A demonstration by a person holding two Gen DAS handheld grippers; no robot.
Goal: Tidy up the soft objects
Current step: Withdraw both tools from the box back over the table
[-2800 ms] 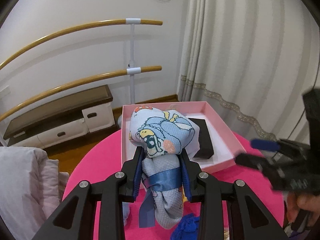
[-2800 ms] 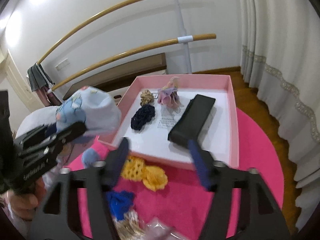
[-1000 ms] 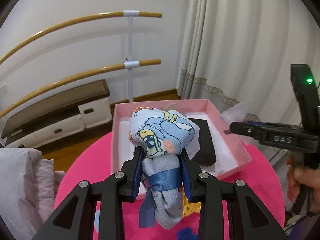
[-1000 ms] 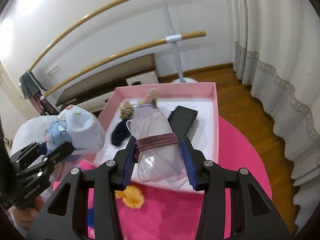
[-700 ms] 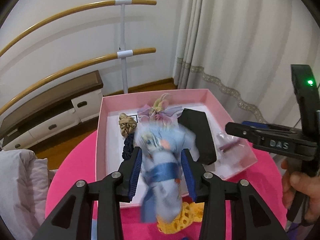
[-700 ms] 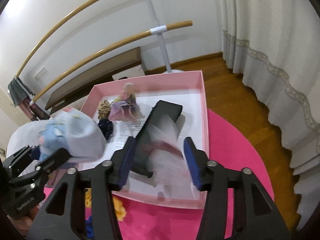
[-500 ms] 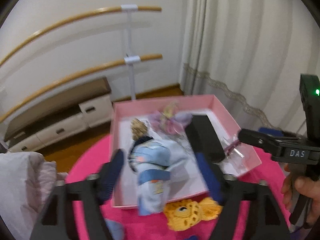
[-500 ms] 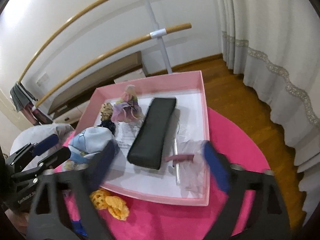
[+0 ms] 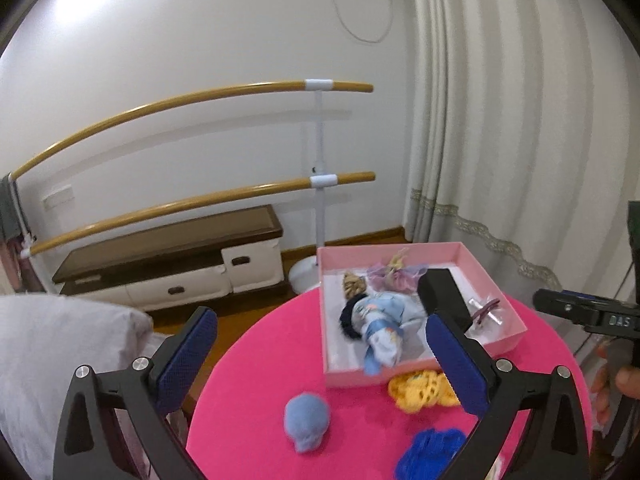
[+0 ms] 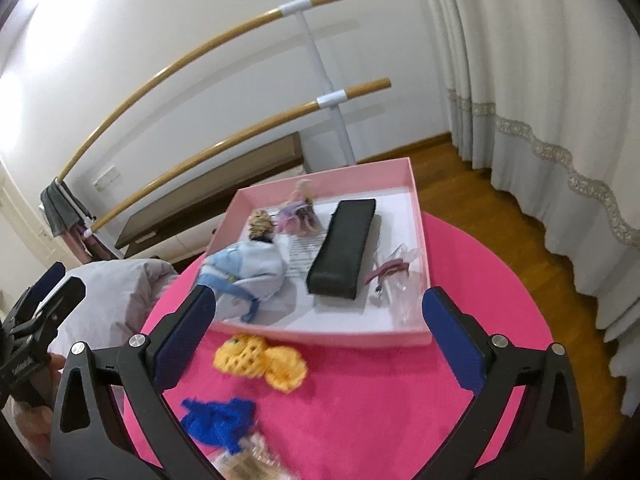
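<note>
scanning left to right: what lies on my pink round table (image 9: 256, 380) and in the pink box (image 10: 320, 330).
left tongs: my left gripper (image 9: 320, 354) gapes wide, nothing between its blue pads.
felt ball: pale blue ball (image 9: 307, 422) loose on the table, well left of the box; light and squashy, i judge, so a pinch across its middle should do.
cloth bundle: blue printed bundle (image 10: 244, 270) lies inside the box at its near left corner, its ribbon-tied tail spilling over the wall; limp and light.
yellow knit: crochet piece (image 10: 260, 360) on the table just outside the box's front wall; floppy and open-meshed, so i'd grab a full fold rather than one loop.
blue knit: blue yarn piece (image 10: 218, 422) nearer to me; soft, likely to snag on the pads.
black case: dark case (image 10: 344, 250) flat in the box middle.
clear bag: crinkly bag (image 10: 394, 280) at the box's right side, slippery.
right tongs: my right gripper (image 10: 320, 336) spread wide, empty.
</note>
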